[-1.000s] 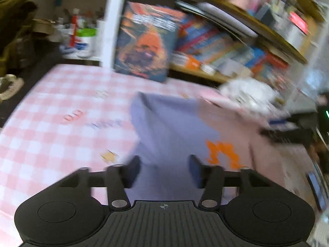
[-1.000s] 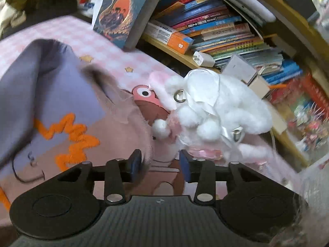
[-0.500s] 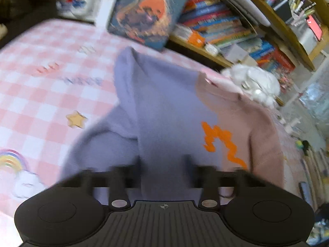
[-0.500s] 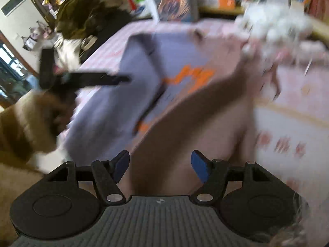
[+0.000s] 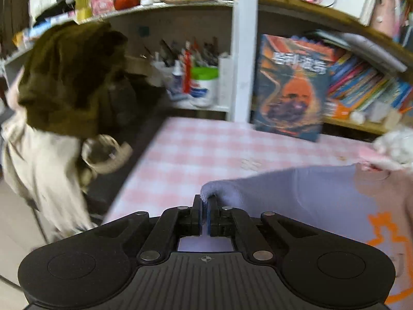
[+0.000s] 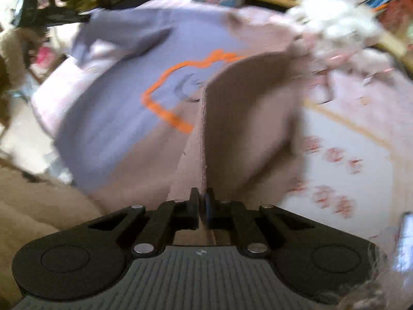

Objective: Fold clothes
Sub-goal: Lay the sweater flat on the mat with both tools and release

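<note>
**Both claws clenched on sweater, pink-check surface by bookshelves**

L wrist view, left to right: dark olive garment [image 5: 69,77] over cream cloth hangs off the surface's left edge. Shelf behind w/ pen pot [image 5: 204,87], white upright post, then big orange-cover book [image 5: 291,87] standing at the surface's back edge. Rows of books [image 5: 366,85] on the shelf to its right. Surface [image 5: 196,155] has pink/white check cloth. Left claw [image 5: 205,204] clenched on a lilac fold of the sweater [image 5: 304,196].

R wrist view: sweater [image 6: 124,118] spread on the surface, lilac at left w/ orange outline print, dusty pink at right. Right claw [image 6: 202,196] pinched shut on the pink edge, which stands up in a ridge. White fluffy toy [image 6: 335,23] at the far right corner, touching the sweater. Heavy blur.
</note>
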A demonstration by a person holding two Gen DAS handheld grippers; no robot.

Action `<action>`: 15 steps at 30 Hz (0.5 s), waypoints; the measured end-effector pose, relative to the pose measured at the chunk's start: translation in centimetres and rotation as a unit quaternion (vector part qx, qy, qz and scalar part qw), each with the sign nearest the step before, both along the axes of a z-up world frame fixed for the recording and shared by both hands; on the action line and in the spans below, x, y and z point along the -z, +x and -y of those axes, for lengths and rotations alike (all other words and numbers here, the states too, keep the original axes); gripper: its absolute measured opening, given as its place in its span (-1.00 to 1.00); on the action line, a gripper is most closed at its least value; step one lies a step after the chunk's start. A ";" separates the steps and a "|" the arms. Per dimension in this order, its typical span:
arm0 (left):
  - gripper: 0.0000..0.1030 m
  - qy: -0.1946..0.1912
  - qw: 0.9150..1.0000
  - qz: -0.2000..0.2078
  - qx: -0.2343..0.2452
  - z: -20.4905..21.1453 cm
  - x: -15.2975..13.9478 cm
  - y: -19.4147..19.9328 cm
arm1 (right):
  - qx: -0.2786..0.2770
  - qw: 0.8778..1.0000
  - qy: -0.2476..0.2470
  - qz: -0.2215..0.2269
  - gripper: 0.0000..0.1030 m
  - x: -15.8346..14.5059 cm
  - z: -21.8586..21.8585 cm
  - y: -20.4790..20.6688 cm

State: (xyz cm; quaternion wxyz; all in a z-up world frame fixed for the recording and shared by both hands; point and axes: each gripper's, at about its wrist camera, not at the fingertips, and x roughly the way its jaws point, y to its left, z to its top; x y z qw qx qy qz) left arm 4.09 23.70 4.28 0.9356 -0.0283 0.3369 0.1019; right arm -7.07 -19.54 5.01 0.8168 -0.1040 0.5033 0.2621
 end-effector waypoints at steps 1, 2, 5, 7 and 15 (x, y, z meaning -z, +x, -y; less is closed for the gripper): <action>-0.95 0.008 1.000 -0.002 -0.012 -0.3 0.1 0.4 | 0.010 1.000 -0.012 0.014 -0.92 -0.5 0.7 0.3; -0.92 0.019 0.999 -0.009 -0.030 -0.6 0.3 0.8 | 0.023 0.999 -0.024 0.027 -0.92 -1.1 1.6 0.8; -0.85 0.044 0.997 -0.016 -0.053 0.3 0.4 0.6 | 0.067 0.995 -0.055 0.058 -0.92 -2.4 4.7 1.9; -0.82 0.034 0.999 -0.001 -0.017 2.2 0.2 -1.0 | 0.089 0.991 -0.070 0.074 -0.92 -3.3 6.7 2.5; -0.50 -0.036 0.993 -0.059 0.096 10.1 4.4 -6.4 | 0.110 0.966 -0.186 0.142 -0.92 -3.8 10.6 7.1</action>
